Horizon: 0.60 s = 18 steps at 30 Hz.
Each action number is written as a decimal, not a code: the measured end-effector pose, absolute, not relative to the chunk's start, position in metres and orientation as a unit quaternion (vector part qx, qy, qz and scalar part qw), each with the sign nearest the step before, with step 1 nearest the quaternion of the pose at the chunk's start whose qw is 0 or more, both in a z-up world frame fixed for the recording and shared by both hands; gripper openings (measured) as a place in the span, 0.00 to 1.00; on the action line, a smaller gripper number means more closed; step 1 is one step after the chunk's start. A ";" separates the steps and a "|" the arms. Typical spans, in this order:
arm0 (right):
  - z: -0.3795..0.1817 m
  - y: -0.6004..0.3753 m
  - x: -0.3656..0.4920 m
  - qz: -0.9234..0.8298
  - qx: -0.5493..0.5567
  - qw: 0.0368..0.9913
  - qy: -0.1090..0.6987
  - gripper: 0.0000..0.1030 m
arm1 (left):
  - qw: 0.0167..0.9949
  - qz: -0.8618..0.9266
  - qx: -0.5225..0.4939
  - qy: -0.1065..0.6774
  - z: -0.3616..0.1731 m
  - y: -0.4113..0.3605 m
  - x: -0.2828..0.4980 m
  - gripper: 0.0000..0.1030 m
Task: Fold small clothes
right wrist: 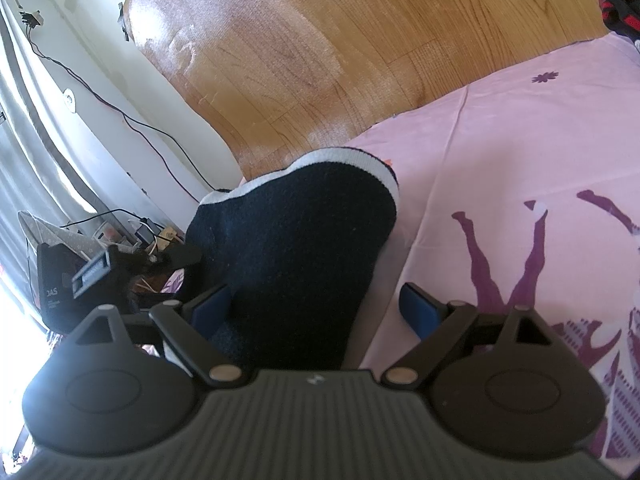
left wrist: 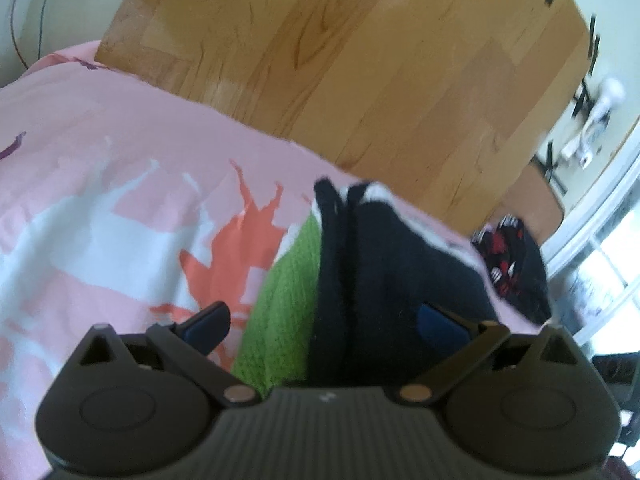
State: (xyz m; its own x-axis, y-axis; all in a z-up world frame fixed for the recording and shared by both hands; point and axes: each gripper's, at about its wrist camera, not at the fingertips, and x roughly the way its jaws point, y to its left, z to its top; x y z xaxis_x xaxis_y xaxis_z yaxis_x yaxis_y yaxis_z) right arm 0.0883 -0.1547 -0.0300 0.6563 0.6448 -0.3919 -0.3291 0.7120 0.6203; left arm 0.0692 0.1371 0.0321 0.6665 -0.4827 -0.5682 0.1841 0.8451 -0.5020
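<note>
A dark navy knitted garment with a white trim (left wrist: 376,264) lies bunched on the pink printed bedsheet (left wrist: 100,152), partly over a green knitted piece (left wrist: 284,300). My left gripper (left wrist: 324,322) is open, its fingers straddling the navy and green cloth without closing on either. In the right wrist view the same navy garment (right wrist: 296,232) sits at the bed's edge, its white hem (right wrist: 352,158) towards the floor. My right gripper (right wrist: 316,308) is open, with the left finger (right wrist: 210,304) against the navy cloth and the right finger (right wrist: 420,312) over bare sheet (right wrist: 500,132).
Wooden floor (left wrist: 360,60) runs beyond the bed edge. A black garment with red and white pattern (left wrist: 512,264) lies at the right end of the bed, also seen as a black and red garment (right wrist: 620,4). A black device (right wrist: 80,280), cables and chargers (right wrist: 144,232) sit by the wall.
</note>
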 end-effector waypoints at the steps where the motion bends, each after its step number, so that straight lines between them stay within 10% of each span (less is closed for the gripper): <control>1: -0.030 -0.154 0.088 0.279 0.257 0.873 0.307 0.91 | 0.888 -0.186 -0.200 0.370 0.031 0.134 0.071 1.00; 18: -0.030 -0.154 0.088 0.278 0.257 0.873 0.306 0.91 | 0.888 -0.186 -0.198 0.370 0.030 0.134 0.070 1.00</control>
